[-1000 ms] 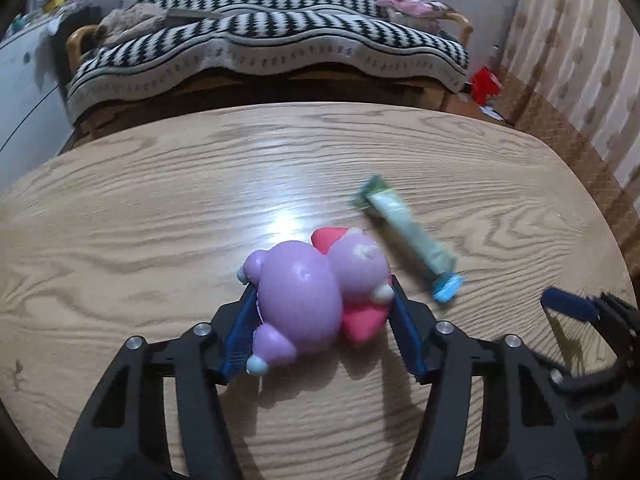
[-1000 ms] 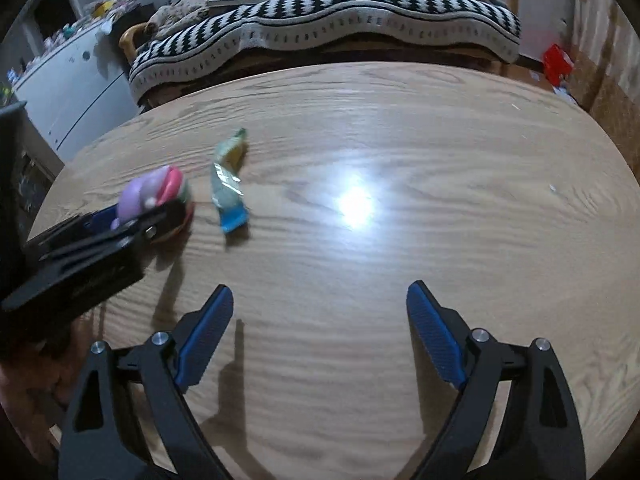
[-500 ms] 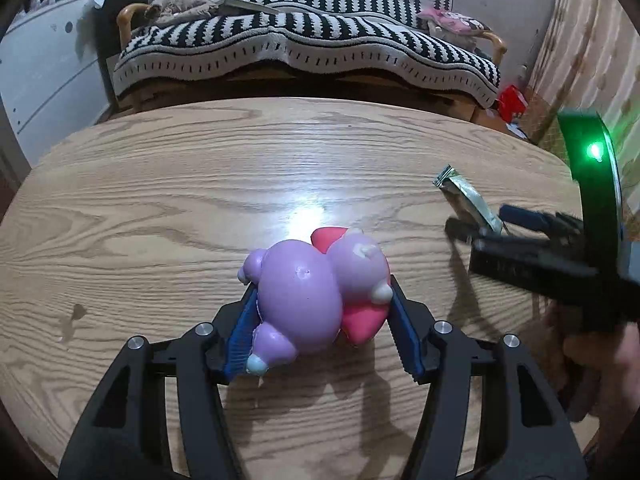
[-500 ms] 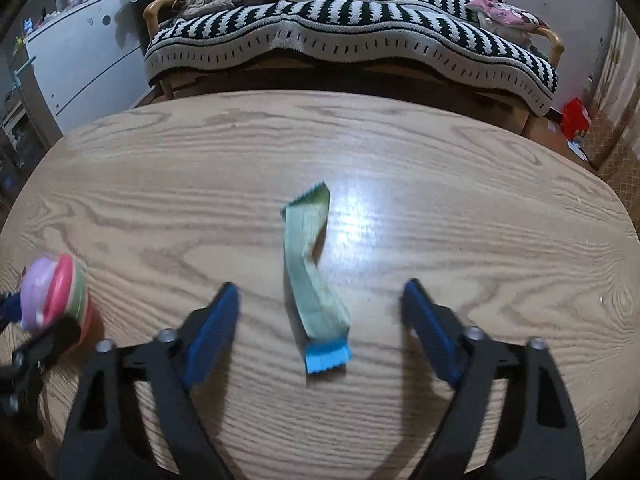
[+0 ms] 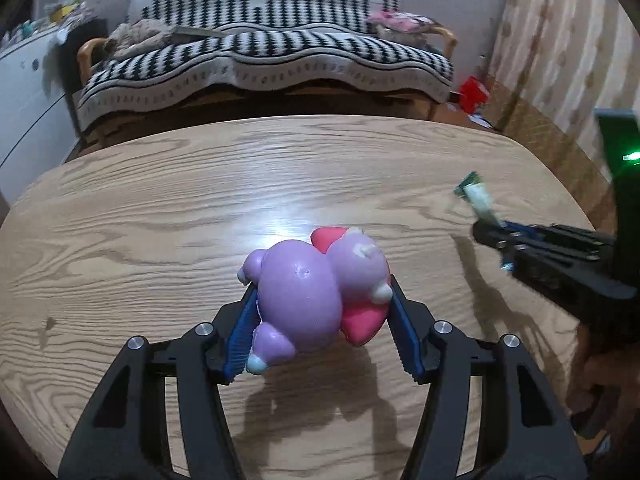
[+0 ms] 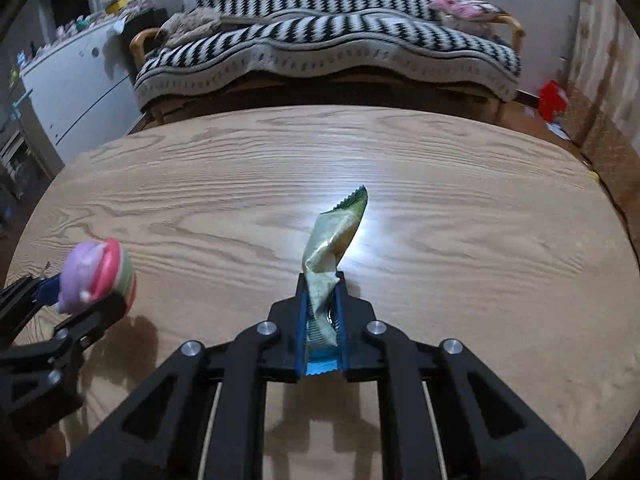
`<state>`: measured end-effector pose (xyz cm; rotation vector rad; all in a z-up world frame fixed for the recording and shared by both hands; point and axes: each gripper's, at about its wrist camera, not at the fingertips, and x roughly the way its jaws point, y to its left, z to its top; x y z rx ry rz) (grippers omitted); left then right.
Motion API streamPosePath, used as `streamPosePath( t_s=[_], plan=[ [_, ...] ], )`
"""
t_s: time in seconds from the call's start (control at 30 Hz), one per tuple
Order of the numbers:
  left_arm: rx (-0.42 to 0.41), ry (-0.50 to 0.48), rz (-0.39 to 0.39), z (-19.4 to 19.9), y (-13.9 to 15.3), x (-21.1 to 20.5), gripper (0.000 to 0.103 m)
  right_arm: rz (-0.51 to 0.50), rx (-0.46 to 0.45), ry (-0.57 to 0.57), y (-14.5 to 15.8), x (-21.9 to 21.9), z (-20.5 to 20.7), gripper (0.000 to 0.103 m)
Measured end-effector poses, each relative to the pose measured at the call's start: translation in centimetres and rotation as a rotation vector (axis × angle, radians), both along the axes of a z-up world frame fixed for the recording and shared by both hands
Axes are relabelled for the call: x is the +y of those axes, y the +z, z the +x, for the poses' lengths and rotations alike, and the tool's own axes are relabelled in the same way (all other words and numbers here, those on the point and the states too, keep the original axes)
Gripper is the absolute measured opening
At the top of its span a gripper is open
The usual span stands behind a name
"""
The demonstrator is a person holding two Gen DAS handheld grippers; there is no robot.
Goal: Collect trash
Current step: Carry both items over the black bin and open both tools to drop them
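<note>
My left gripper (image 5: pixel 322 288) is shut on a purple and pink squishy toy (image 5: pixel 308 292) and holds it just over the wooden table (image 5: pixel 160 200). In the right wrist view the same toy (image 6: pixel 92 272) shows at the left edge. A long crumpled green wrapper (image 6: pixel 336 236) with a blue end stands up between the pads of my right gripper (image 6: pixel 320 282). Its jaws are closing, and the pads press on the wrapper's lower part. In the left wrist view the wrapper (image 5: pixel 478 200) sticks up from the right gripper (image 5: pixel 494 236) at the far right, above the table.
Behind the table stands a sofa (image 5: pixel 264 64) under a black and white zigzag blanket. A white cabinet (image 6: pixel 76 84) is at the left, a red object (image 5: pixel 474 92) lies on the floor at the right, and a curtain (image 5: pixel 560 40) hangs beside it.
My right gripper went from wide open to closed on the wrapper, which now stands off the table. My left gripper kept hold of the toy and shifted a little.
</note>
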<state>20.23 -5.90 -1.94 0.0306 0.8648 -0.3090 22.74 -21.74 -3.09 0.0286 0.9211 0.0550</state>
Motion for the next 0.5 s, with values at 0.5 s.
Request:
streamPosePath(
  t_s=[0.5],
  plan=[
    [-0.042,-0.359,-0.044,-7.0,2.0,-16.7,0.058,0.012,-0.056,-0.35,2.6,-19.8,-19.6,0.013]
  ],
)
